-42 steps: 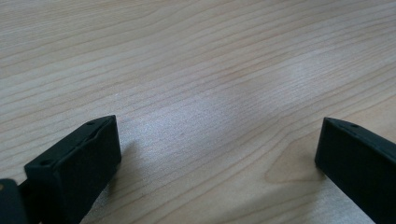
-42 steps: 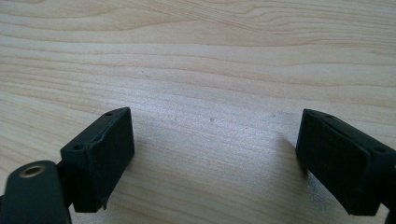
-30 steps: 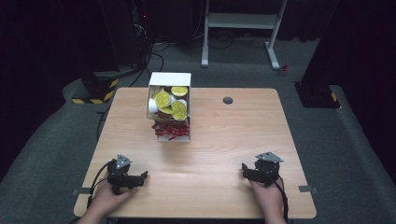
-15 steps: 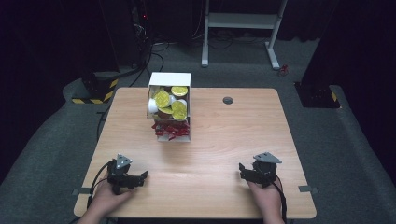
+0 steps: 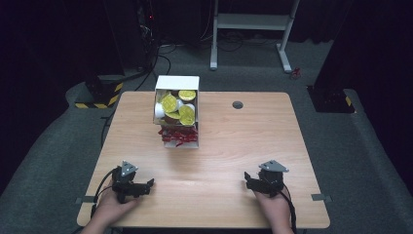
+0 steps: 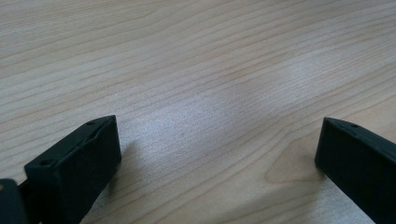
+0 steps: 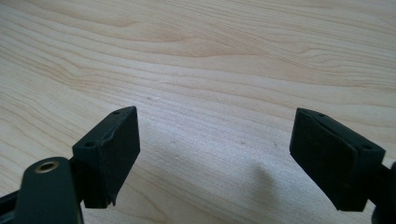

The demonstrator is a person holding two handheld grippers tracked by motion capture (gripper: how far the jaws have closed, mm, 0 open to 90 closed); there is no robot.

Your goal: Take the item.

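My left gripper (image 5: 150, 184) low at table's (image 5: 243, 141) 7 o'clock corner, jaws spread wide, nothing between, bare wood under them. My right gripper (image 5: 247, 178) at 5 o'clock, jaws spread wide too, gripping nothing, hovering close over wood. Box (image 5: 177, 112) white, open side up toward camera, at table's 11 o'clock, well apart from both grippers. Inside box: yellow-lidded cups (image 5: 169, 103) piled at far end, red shreds (image 5: 178, 136) at near end. Small round hole (image 5: 237, 105) in table at 12 o'clock, right of box.
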